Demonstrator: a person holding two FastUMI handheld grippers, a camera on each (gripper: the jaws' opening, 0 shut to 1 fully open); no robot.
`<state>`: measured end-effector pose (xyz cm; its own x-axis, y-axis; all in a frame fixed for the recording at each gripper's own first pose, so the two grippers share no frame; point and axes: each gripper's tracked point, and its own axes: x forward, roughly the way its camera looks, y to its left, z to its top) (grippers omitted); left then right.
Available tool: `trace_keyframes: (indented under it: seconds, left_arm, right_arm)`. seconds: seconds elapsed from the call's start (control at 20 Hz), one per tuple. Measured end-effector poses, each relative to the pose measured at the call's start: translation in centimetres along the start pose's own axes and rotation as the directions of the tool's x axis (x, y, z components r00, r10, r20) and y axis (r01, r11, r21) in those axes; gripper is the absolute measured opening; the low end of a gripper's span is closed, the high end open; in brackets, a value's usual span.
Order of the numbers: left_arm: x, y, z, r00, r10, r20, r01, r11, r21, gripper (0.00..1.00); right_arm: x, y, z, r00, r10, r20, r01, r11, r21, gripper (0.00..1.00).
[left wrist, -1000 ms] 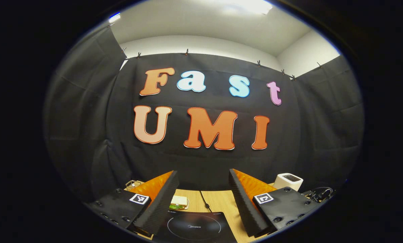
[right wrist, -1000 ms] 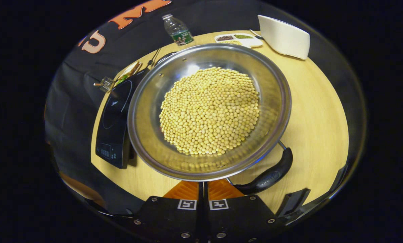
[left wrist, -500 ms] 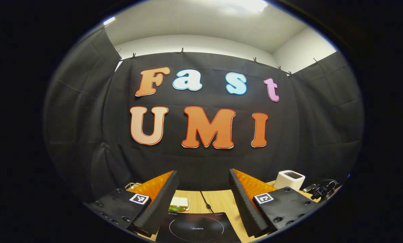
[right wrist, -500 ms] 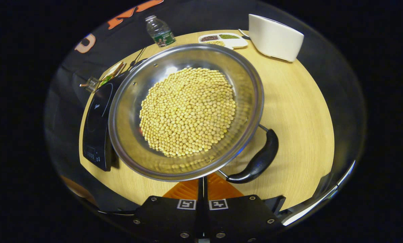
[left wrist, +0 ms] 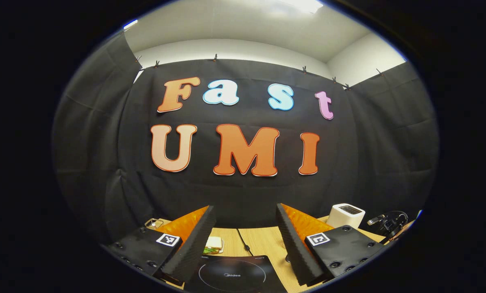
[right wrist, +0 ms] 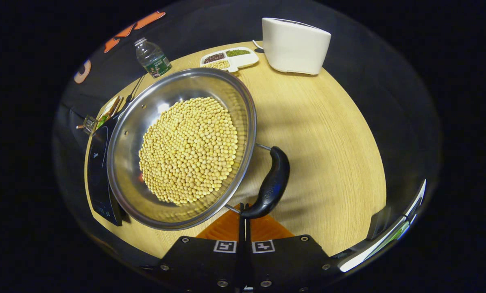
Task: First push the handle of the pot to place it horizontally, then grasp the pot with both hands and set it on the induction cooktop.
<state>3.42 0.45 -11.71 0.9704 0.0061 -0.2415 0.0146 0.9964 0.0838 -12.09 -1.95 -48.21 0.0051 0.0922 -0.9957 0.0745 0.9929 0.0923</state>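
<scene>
Pot (right wrist: 125, 162) of soybeans (right wrist: 188, 150) shifted left; right gripper (right wrist: 243, 221) jaws closed at handle (right wrist: 271, 183); left gripper (left wrist: 245, 240) jaws wide.

In the right gripper view, a pot (right wrist: 181, 148) full of beans (right wrist: 190, 150) sits on a table (right wrist: 328, 146), its handle (right wrist: 271, 183) to the right. A cooktop (right wrist: 98, 171) lies left of it. Behind stand a bottle (right wrist: 151, 57), a divided tray (right wrist: 228, 60) and a toaster (right wrist: 295, 45).
</scene>
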Motion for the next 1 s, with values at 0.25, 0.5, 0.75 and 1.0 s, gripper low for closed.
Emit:
trace_keyframes:
  seconds: [0.25, 0.5, 0.75, 1.0]
  left_arm:
    - [-0.1, 0.0, -0.5, 1.000, 0.001, -0.010, -0.001, 1.000, 0.001, 0.98]
    - [-0.1, 0.7, -0.6, 1.000, 0.016, -0.011, -0.016, 1.000, -0.001, 0.98]
    - [0.1, 0.8, -1.8, 0.999, 0.014, -0.034, -0.015, 1.000, -0.021, 0.98]
    - [0.3, 0.6, -3.1, 0.998, 0.008, -0.062, -0.009, 1.000, -0.028, 0.98]
  right_arm:
    - [0.9, -1.2, 2.5, 0.999, -0.026, 0.047, 0.025, 0.999, 0.025, 0.00]
    - [0.8, -2.3, 4.3, 0.995, -0.052, 0.079, 0.048, 0.997, 0.053, 0.00]
    - [1.4, -2.9, 6.4, 0.992, -0.070, 0.108, 0.059, 0.993, 0.103, 0.00]
    - [2.4, -2.7, 9.4, 0.985, -0.094, 0.142, 0.076, 0.989, 0.127, 0.00]
